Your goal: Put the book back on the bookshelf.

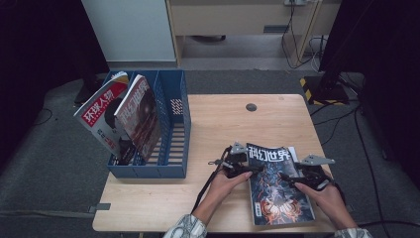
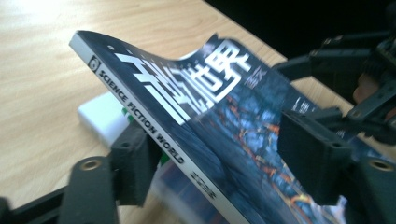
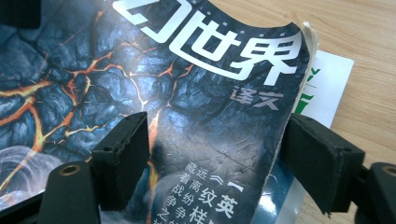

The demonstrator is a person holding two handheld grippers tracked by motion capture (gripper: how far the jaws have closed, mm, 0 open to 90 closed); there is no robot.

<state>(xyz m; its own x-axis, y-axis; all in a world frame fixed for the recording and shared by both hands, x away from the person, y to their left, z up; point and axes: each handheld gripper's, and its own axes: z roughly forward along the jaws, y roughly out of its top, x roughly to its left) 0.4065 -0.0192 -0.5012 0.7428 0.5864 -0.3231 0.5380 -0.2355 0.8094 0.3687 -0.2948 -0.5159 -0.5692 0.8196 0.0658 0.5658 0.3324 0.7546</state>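
Left hand: came in from the near edge of the tabletop (image 1: pixel 148 208), forearm angled up and to the right, wrapped around the left gripper (image 1: pixel 246 169) at the magazine's spine side.
Left gripper: its jaws stood apart and straddled the spine edge of the magazine (image 2: pixel 224 126), one jaw below that lifted edge and one over the cover; neither pad could be seen pressing the paper.
Right hand: entered at the near right corner, holding the right gripper (image 1: pixel 292 177) over the magazine's right half, jaws pointing left toward the other gripper.
Right gripper: jaws spread wide, one over the cover and one beyond the page edge (image 3: pixel 299 84); the cover lay between them, ungripped.
Magazine: lay near the near right corner of the tabletop, on top of other printed sheets (image 3: pixel 327 79); its spine side was raised off the wood and its far right corner curled up.
Cover writing: large white Chinese title, smaller Chinese lines lower down, over dark rock with orange cracks.
Spine writing: "SCIENCE FICTION WORLD" in white capitals.
Blue file rack (image 1: pixel 173 148): stood at the left edge of the tabletop.
Rack contents: two magazines (image 1: pixel 124 114) leaning in its left compartments, one with a red band of white Chinese characters.
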